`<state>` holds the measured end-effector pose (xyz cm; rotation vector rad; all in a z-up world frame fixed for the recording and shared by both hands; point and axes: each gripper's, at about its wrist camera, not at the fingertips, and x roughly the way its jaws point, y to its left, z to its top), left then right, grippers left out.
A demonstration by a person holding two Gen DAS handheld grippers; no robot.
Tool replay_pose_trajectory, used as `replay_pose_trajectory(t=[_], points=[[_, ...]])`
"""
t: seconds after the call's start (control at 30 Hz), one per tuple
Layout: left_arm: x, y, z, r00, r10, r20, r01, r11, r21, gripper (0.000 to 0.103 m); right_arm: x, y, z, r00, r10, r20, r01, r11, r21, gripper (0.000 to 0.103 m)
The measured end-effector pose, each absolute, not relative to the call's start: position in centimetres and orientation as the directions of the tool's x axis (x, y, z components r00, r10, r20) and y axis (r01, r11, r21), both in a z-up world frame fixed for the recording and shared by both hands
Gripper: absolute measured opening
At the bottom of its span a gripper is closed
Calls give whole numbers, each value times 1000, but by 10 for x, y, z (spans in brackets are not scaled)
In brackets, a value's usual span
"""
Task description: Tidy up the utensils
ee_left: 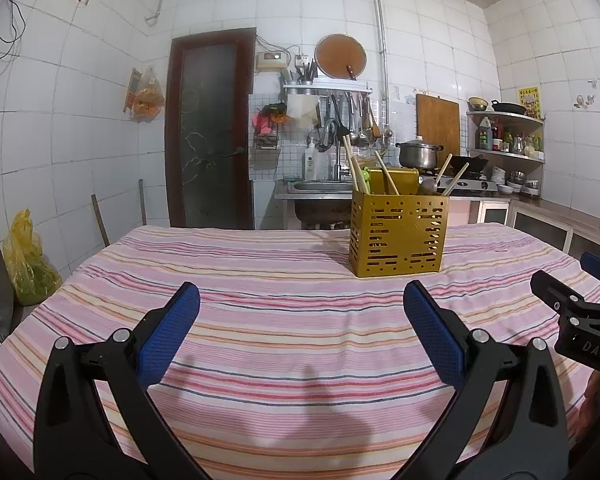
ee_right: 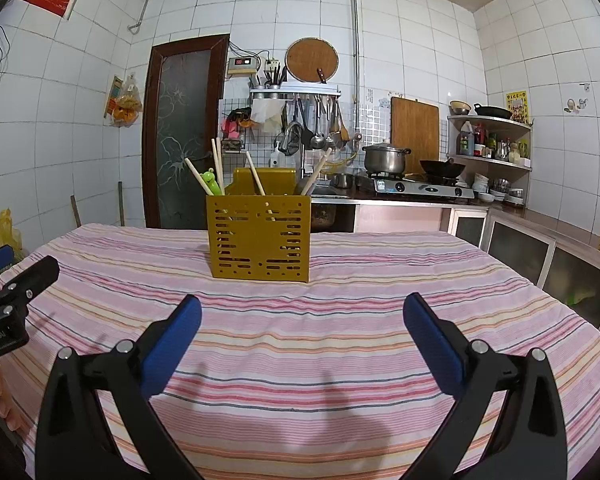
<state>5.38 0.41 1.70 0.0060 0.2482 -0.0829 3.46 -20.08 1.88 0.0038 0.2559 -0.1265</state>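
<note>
Walls (ee_right: 420, 40) are faced with white square tiles to the ceiling. A dark wood-framed door (ee_right: 182, 132) with a frosted, patterned glass panel stands at the rear left. A table under a pink striped cloth (ee_right: 340, 340) occupies the foreground. Behind it, a steel counter carries a gas stove (ee_right: 420, 190); a corner shelf (ee_right: 492, 140) holds bottles and bowls. A pipe (ee_right: 356, 40) runs vertically.
</note>
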Motion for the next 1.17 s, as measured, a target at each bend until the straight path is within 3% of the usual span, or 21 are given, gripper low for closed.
replay_pose_trajectory(t=[1.17], points=[[61,6,15,960,-87,-268,85,996,-20,98,36,-204,18,958,-125,-257,127,992,-9,99]])
